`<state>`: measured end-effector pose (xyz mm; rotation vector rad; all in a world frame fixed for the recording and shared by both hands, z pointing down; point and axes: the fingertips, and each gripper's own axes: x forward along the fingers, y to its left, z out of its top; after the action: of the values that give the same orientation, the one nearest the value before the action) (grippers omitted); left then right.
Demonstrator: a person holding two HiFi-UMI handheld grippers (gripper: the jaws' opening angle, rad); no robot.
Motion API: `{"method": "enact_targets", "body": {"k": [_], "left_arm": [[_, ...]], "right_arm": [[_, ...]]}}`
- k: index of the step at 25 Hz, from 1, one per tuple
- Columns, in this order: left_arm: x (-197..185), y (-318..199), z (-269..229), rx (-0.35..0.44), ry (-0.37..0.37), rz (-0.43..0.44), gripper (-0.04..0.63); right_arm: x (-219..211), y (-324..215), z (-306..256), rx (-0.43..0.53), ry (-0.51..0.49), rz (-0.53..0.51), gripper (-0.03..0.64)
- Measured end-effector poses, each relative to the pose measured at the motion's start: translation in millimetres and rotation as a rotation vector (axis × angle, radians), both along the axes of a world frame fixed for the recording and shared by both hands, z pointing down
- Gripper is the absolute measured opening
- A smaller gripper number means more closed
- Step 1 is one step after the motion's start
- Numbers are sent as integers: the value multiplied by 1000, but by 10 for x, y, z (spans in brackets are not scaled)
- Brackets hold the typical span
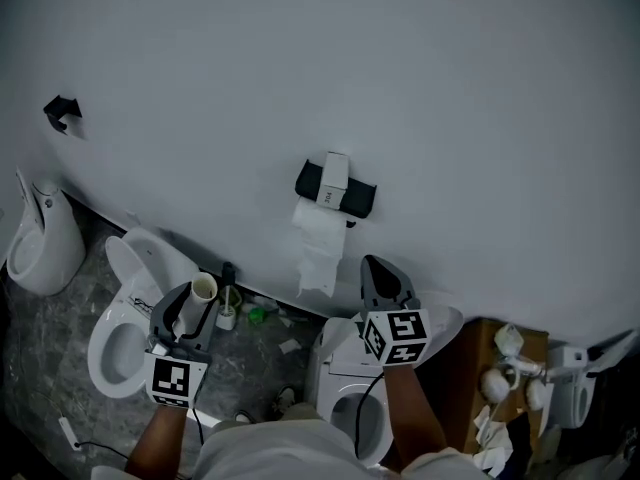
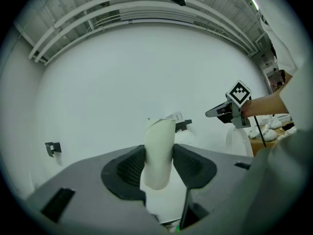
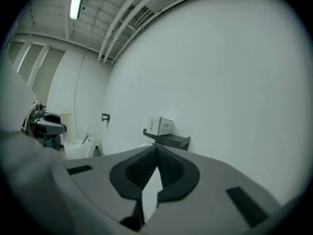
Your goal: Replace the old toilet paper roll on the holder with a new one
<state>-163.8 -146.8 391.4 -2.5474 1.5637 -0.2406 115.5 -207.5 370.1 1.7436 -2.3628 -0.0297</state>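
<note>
On the white wall hangs a black paper holder (image 1: 336, 190) with a small white box (image 1: 334, 176) on top. A tail of white toilet paper (image 1: 318, 244) hangs below it. My left gripper (image 1: 190, 306) is low at the left and shut on a bare cardboard tube (image 1: 203, 290). In the left gripper view the tube (image 2: 159, 152) stands upright between the pads. My right gripper (image 1: 380, 268) is just below and right of the paper tail, shut with nothing in it. In the right gripper view its jaws (image 3: 156, 150) meet, with the holder (image 3: 168, 140) ahead.
A white toilet (image 1: 122, 330) and a urinal (image 1: 42, 240) stand at the left, and a second toilet (image 1: 345, 410) is below me. A bottle (image 1: 228, 308) and litter lie on the floor by the wall. A wooden stand (image 1: 478, 360) with crumpled tissues is at the right. A black hook (image 1: 62, 112) is on the wall.
</note>
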Motion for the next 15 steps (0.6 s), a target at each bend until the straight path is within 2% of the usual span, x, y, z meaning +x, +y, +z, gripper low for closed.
{"method": "enact_targets", "body": {"k": [4, 7, 12, 15], "left_arm": [[-137, 46, -125, 14, 49, -22, 187], [-282, 75, -176, -4, 80, -47, 187], [-487, 135, -197, -2, 123, -91, 187], [-521, 179, -228, -4, 117, -100, 187]], "right_arm": [[290, 187, -190, 5, -138, 12, -2], [417, 343, -345, 22, -238, 17, -2], [497, 581, -566, 89, -206, 28, -2], [503, 740, -547, 85, -165, 39, -2]]}}
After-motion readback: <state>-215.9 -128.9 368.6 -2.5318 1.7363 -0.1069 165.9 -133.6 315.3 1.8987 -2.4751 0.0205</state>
